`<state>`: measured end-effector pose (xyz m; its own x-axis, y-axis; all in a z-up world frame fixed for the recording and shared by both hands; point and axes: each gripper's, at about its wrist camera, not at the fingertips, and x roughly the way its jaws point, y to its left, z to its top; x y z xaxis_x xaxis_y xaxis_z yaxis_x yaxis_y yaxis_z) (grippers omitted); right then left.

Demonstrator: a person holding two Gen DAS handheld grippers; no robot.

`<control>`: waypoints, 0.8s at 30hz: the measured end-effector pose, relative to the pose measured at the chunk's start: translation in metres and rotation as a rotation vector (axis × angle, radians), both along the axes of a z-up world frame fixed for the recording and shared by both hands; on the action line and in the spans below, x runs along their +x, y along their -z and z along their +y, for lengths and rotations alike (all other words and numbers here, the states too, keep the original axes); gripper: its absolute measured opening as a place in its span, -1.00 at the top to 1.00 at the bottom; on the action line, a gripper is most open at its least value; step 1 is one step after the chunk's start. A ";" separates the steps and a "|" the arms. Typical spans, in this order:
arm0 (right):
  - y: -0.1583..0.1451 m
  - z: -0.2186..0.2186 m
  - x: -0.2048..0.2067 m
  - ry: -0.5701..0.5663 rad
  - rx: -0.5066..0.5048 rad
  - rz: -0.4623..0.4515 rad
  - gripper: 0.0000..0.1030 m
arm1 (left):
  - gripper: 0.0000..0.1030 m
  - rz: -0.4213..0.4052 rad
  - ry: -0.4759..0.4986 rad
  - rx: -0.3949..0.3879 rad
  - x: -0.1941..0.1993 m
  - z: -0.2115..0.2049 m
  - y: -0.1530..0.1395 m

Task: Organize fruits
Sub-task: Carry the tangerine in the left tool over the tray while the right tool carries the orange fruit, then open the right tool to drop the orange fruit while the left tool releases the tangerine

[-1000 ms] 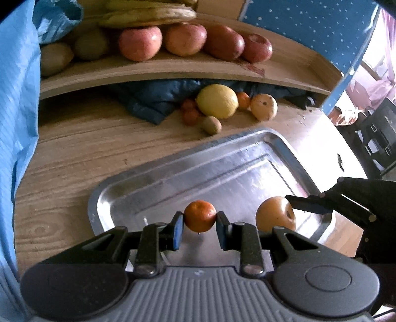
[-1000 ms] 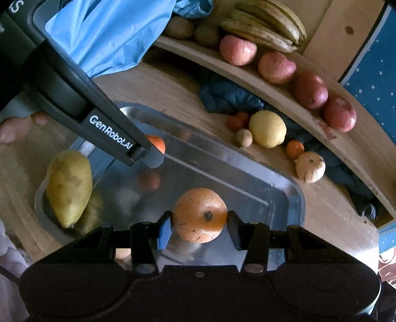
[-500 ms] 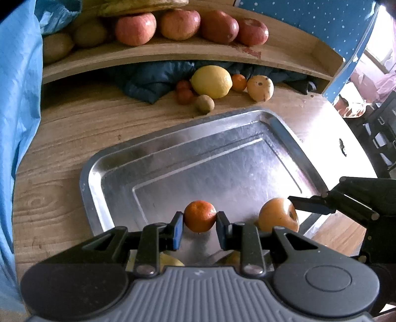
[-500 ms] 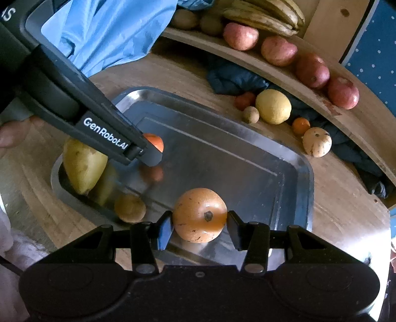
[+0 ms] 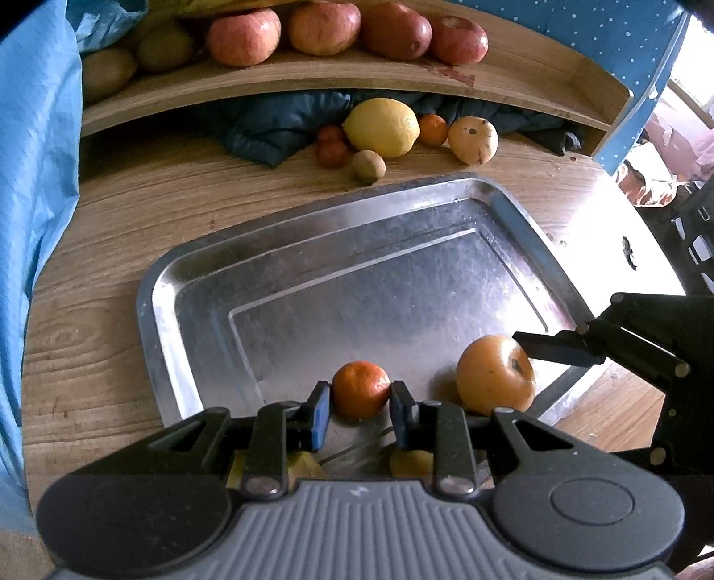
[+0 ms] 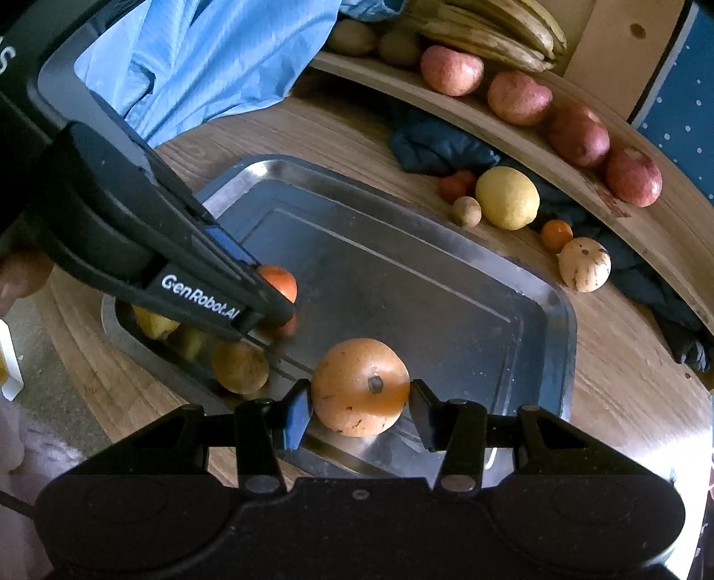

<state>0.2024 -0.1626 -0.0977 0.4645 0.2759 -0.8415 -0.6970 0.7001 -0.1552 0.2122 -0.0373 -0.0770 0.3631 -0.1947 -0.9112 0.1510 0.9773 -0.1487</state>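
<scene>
My left gripper (image 5: 360, 403) is shut on a small orange mandarin (image 5: 360, 389), low over the near end of the metal tray (image 5: 312, 232). Seen from the right wrist, that gripper (image 6: 272, 296) reaches in from the left with the mandarin (image 6: 282, 279) at its tip. My right gripper (image 6: 360, 408) is shut on a larger orange-yellow round fruit (image 6: 360, 386), held over the tray's near right corner (image 6: 563, 339). The left wrist view shows this fruit (image 5: 495, 374) and a right finger (image 5: 553, 348) touching it. A yellow pear (image 6: 154, 323) and a brownish round fruit (image 6: 240, 366) lie in the tray under the left gripper.
Beyond the tray on the wooden table lie a lemon (image 5: 381, 127), a kiwi (image 5: 368, 166), small orange fruits (image 5: 332, 149) and a pale spotted fruit (image 5: 473, 139) against a dark blue cloth (image 5: 272, 129). A shelf (image 5: 312, 71) carries red apples (image 5: 243, 38) and bananas (image 6: 491, 31). Light blue fabric (image 5: 35, 178) hangs left.
My left gripper has drawn back toward the tray's near end with the mandarin still in it. The right gripper keeps its fruit and has barely shifted.
</scene>
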 end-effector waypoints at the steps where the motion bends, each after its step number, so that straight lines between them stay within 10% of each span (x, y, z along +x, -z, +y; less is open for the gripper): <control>1: 0.000 0.000 0.000 -0.003 -0.001 0.000 0.04 | 0.40 -0.001 -0.001 0.001 0.000 0.000 0.000; 8: 0.000 -0.004 -0.004 -0.014 -0.001 -0.002 0.03 | 0.39 -0.008 -0.011 0.002 -0.004 -0.002 -0.002; 24: -0.009 -0.027 -0.017 -0.003 0.043 -0.010 -0.43 | -0.54 -0.092 -0.049 -0.009 -0.033 0.001 -0.036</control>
